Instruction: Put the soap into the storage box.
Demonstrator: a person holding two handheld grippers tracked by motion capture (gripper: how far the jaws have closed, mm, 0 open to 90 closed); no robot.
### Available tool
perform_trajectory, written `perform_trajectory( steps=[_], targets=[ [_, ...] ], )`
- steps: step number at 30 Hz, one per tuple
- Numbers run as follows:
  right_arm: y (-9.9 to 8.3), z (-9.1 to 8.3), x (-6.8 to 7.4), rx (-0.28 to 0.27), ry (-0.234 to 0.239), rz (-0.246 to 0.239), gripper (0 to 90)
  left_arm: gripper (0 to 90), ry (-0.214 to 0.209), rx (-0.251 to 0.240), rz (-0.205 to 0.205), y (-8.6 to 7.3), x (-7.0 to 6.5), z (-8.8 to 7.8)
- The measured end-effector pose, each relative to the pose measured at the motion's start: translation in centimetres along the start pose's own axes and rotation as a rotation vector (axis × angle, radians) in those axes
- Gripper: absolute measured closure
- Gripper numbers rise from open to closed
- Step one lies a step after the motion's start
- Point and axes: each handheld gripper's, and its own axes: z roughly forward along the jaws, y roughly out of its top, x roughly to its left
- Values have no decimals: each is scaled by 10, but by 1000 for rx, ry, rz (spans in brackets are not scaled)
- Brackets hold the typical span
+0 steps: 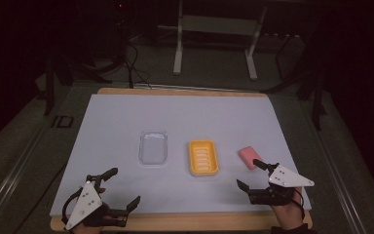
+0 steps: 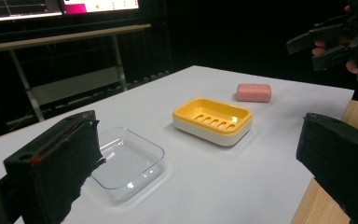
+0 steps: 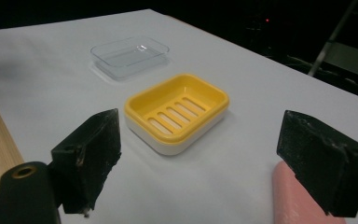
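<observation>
While both grippers hover near the table's [image 1: 126, 112] front edge, three things lie in a row across its white sheet: one clear plastic tray [image 1: 153, 146], one yellow soap dish [image 1: 204, 157] and one pink soap bar [image 1: 249, 157]. One tray, shallow, rectangular with rounded corners and see-through, sits left of centre and holds nothing. One dish, a glossy yellow slotted insert on a white base, lies just right of centre, also empty. One bar, a matte rounded block, rests toward the right edge, outside both containers. At the front right corner, the right gripper [image 1: 249, 175] has its jaws spread wide, one jaw just above the bar, grasping nothing. At the front left corner, the left gripper [image 1: 124, 186] is likewise released.
</observation>
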Motion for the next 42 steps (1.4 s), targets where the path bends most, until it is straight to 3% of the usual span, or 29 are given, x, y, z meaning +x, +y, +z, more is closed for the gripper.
perform_trajectory(
  steps=[4,5,10,13,17,23,24,25,27,30,33,42],
  targets=[
    [1,7,0,25,3,-43,131,3,2,0,1,0,0,0],
    [0,12,-2,49,25,-65,130,3,2,0,2,0,0,1],
    [-1,20,-7,77,50,-46,132,3,6,4,5,0,0,1],
    [-1,22,-11,100,33,-1,137,4,10,10,13,0,0,1],
    [0,24,-18,157,-18,101,139,3,11,9,13,0,0,1],
    [0,24,-22,209,-55,145,156,4,16,14,17,0,0,1],
    [0,24,-22,227,-64,161,163,4,16,15,18,0,0,1],
    [0,24,-24,286,-91,178,164,3,18,15,20,0,0,0],
    [1,24,-24,306,-98,191,164,3,20,13,19,0,0,0],
    [3,25,-30,395,-123,216,163,3,25,16,21,0,0,0],
    [3,24,-35,435,-110,250,150,3,24,16,23,0,0,0],
    [-5,29,-55,676,-66,309,138,4,26,20,24,0,0,0]
  ],
)
